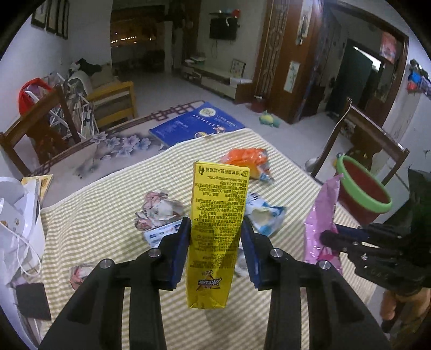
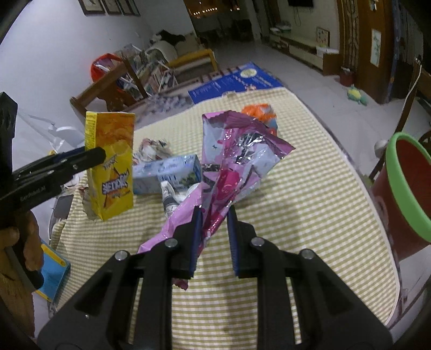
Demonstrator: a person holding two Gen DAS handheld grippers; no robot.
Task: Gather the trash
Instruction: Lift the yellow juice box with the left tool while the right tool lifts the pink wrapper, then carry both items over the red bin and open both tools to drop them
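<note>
Checked yellow-and-white cloth covers your table, soft and lightly rumpled. Your left tongs pinch a flat-sided yellow carton, upright above the cloth. Your right tongs pinch a crinkled pink foil bag, lifted over the cloth. Beside the cloth's right edge: red bucket, smooth green rim.

From my remote seat: a dim living room with pale walls and a light tiled floor. Framed pictures hang on the left wall; a dark television is mounted on the far wall above a low white cabinet. Dark carved wooden doorframes stand at right. A wooden chair sits beside a floral mat.
</note>
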